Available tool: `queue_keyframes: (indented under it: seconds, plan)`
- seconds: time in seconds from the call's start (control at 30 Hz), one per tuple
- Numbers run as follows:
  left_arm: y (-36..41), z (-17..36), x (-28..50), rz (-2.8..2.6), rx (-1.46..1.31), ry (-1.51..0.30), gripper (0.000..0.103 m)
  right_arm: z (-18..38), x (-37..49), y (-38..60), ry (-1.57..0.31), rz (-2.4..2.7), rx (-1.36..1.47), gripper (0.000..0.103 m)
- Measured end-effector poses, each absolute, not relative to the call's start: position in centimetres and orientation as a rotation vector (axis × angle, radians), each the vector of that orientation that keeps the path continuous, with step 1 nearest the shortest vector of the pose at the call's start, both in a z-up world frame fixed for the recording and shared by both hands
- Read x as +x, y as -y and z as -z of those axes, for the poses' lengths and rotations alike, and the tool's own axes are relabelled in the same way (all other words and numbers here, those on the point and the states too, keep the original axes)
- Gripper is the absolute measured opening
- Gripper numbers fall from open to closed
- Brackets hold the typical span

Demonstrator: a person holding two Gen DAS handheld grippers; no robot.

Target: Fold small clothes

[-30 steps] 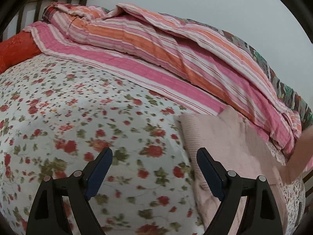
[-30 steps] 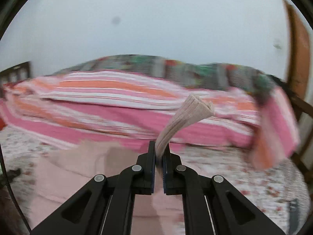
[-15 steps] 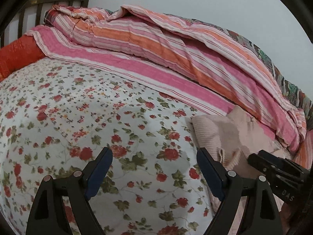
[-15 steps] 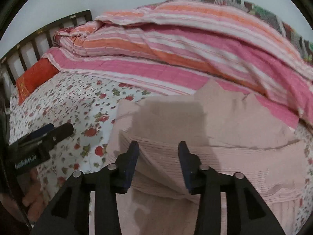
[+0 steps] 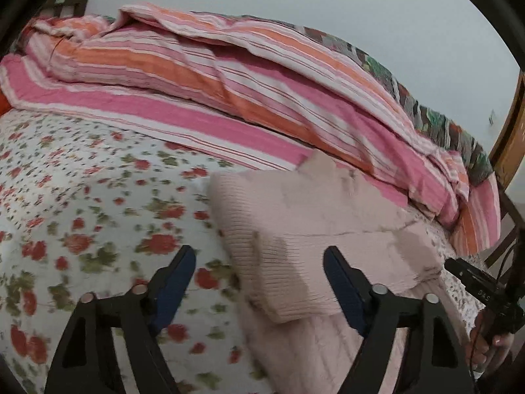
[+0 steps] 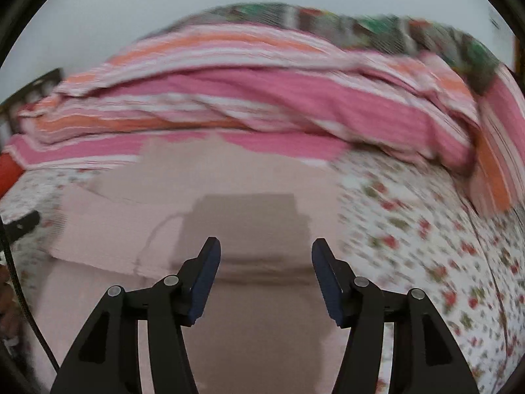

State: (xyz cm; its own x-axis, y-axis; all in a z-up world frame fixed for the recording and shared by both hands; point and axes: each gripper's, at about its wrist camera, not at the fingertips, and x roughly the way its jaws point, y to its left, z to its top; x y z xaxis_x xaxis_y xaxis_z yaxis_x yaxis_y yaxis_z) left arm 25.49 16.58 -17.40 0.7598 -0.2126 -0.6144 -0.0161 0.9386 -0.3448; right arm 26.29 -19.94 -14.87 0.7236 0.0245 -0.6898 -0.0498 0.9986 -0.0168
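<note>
A pale pink ribbed knit garment [image 5: 308, 229] lies on the floral bedsheet [image 5: 82, 203], with one part folded across its body. My left gripper [image 5: 259, 262] is open and empty, hovering over the garment's left edge. My right gripper [image 6: 265, 256] is open and empty above the middle of the same garment [image 6: 183, 216]. The right gripper also shows at the right edge of the left wrist view [image 5: 482, 292], held in a hand.
A rumpled pink and orange striped quilt [image 5: 229, 75] is piled along the far side of the bed. A wooden bed frame [image 5: 508, 134] stands at the right. The floral sheet [image 6: 426, 236] stretches right of the garment.
My right gripper let go of the ribbed fabric it was pinching, opened, and the fabric now lies folded on the garment. My left gripper moved right, over the garment's edge.
</note>
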Motion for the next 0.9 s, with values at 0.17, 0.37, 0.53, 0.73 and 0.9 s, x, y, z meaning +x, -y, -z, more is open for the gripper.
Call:
queue_keyframes:
  seconds: [0.17, 0.37, 0.53, 0.73, 0.9]
  plan:
    - [-14.9, 18.0, 26.7, 0.118, -0.299, -0.714, 0.038, 16.8, 26.4, 23.2, -0.815, -0.066, 0.096, 0.057]
    - [-14.7, 18.8, 27.5, 0.059, -0.282, -0.753, 0.037, 18.3, 26.4, 23.7, -0.862, -0.070, 0.114, 0.057]
    - [-14.6, 18.3, 26.9, 0.039, -0.277, -0.706, 0.028, 18.7, 26.1, 23.9, -0.866, -0.068, 0.128, 0.058]
    - [-13.4, 18.2, 27.0, 0.036, -0.214, -0.707, 0.025, 18.7, 25.6, 23.1, -0.848, -0.060, 0.080, 0.062]
    - [-13.3, 19.1, 27.8, 0.017, -0.216, -0.785, 0.025, 18.6, 25.5, 23.5, -0.845, -0.072, 0.110, 0.062]
